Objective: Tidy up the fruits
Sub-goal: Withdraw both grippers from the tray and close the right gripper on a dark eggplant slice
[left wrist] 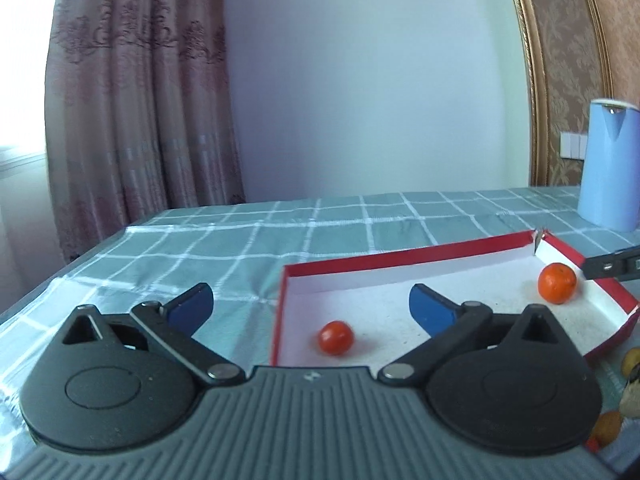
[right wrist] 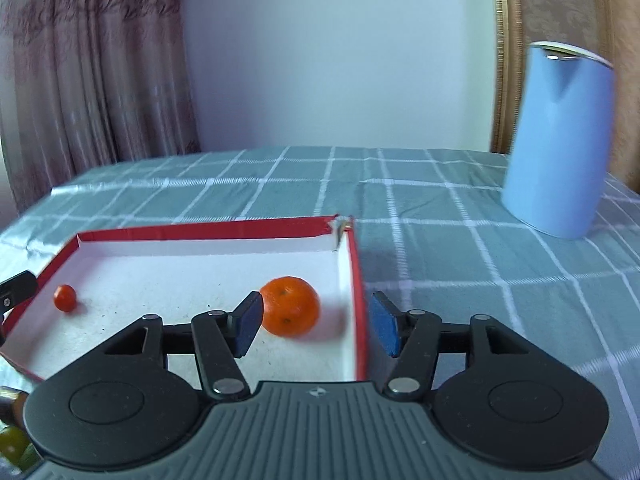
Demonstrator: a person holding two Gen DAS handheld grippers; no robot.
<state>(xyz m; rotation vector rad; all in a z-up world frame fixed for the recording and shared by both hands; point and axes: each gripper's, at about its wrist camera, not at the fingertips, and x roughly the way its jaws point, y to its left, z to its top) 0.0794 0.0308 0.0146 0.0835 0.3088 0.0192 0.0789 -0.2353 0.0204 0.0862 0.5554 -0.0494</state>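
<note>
A shallow red box [left wrist: 400, 258] with a white inside lies on the checked tablecloth. Inside it rest a small red fruit [left wrist: 336, 338] near its left wall and a larger orange mandarin [left wrist: 557, 283] in its far right corner. My left gripper [left wrist: 310, 300] stands wide open over the box's left side, with the small red fruit lying free just below the gap. My right gripper [right wrist: 316, 322] is open astride the box's right wall [right wrist: 358, 300]. The mandarin [right wrist: 290, 306] sits free just past its left pad [right wrist: 250, 326]. The small fruit [right wrist: 65, 298] shows at the left.
A tall light-blue jug [right wrist: 560, 140] stands on the cloth at the back right, also in the left wrist view [left wrist: 608, 168]. Loose yellowish fruits [left wrist: 632, 360] lie outside the box by its near right corner. Curtain and wall close off the far table edge.
</note>
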